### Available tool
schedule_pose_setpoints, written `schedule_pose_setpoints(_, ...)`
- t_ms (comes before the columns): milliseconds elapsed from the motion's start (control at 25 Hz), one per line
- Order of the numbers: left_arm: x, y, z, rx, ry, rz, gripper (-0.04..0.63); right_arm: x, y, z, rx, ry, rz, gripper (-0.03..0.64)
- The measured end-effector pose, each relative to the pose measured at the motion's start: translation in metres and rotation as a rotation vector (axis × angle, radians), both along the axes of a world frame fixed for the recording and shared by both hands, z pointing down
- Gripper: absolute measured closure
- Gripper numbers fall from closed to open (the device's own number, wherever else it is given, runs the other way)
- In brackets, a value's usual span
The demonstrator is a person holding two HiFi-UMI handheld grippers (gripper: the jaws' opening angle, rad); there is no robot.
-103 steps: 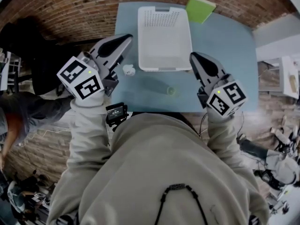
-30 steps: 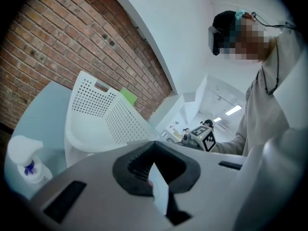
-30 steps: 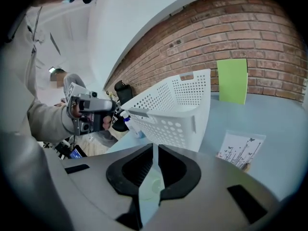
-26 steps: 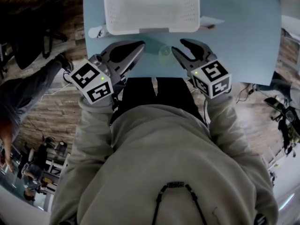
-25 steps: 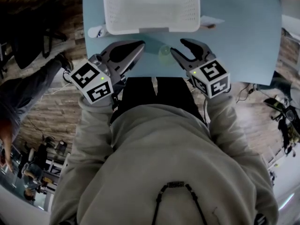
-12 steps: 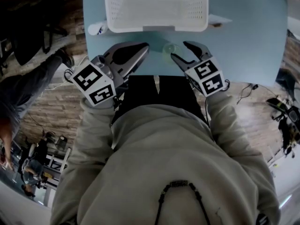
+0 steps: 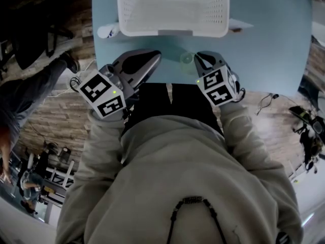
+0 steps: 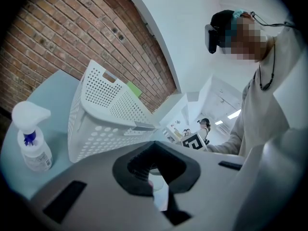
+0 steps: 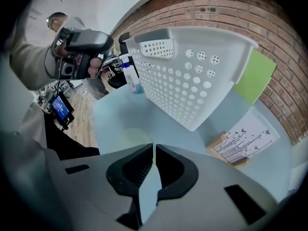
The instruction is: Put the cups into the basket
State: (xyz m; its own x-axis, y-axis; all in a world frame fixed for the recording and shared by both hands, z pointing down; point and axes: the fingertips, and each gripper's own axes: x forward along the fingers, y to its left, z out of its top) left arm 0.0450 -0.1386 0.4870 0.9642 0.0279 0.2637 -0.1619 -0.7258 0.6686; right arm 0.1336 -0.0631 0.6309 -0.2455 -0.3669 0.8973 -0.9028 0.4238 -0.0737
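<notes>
Left gripper (image 8: 155, 144): close in front of the person on the left side, held near level over the table's near edge. Its jaws are pressed together at the tips.
Right gripper (image 9: 153, 150): close in on the right side, tipped steeply down. Its jaws have just been closing and now pinch the cup's thin wall between the ribbed black pads.
Cup (image 7: 186, 58): on the table near its front edge, between the two grippers and just short of the basket. It stands upright, long axis up and down and mouth up, and reads as a small ring from above.
Cup material: pale green, translucent, thin-walled and round.
Table (image 7: 264, 50): a flat, smooth, light blue top with a matte look.
Basket (image 7: 142, 32): beyond the cup, mid-table. It is white plastic and rectangular, with walls that flare outward and are pierced by rows of round holes. A grey handle strip sits on the near rim.
Spray bottle (image 8: 32, 146): upright just left of the basket, white, with a trigger head and a blue mark on its body.
Printed sheet (image 9: 243, 138): right of the basket, white with small dark butterflies, lying on a brown board.
Green slab (image 9: 255, 76): lime and flat, behind the basket's far corner.
Room: a red-brown brick wall (image 8: 53, 37) stands behind the table, and a pale wooden floor (image 9: 82, 112) lies off to the side.
</notes>
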Motion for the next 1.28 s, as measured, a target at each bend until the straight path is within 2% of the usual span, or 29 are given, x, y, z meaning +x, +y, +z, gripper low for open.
schedule_pose_setpoints(400, 0.003, 0.001, -0.011, 0.035, 0.009, 0.014, 0.6, -0.002, -0.008, -0.014, 0.021, 0.018, -0.012, 0.588)
schedule_pose_setpoints(520, 0.008, -0.008, -0.023, 0.079, 0.015, 0.01, 0.6, -0.002, -0.016, -0.036, 0.053, 0.042, -0.049, 0.588)
schedule_pose_setpoints(960, 0.031, -0.031, -0.103, 0.257, 0.08, 0.014, 0.6, 0.015, -0.024, -0.13, 0.169, 0.071, -0.065, 0.588)
schedule_pose_setpoints(1280, 0.053, -0.062, -0.149, 0.331, 0.125, -0.016, 0.6, 0.032, -0.048, -0.199, 0.295, 0.095, -0.038, 0.589)
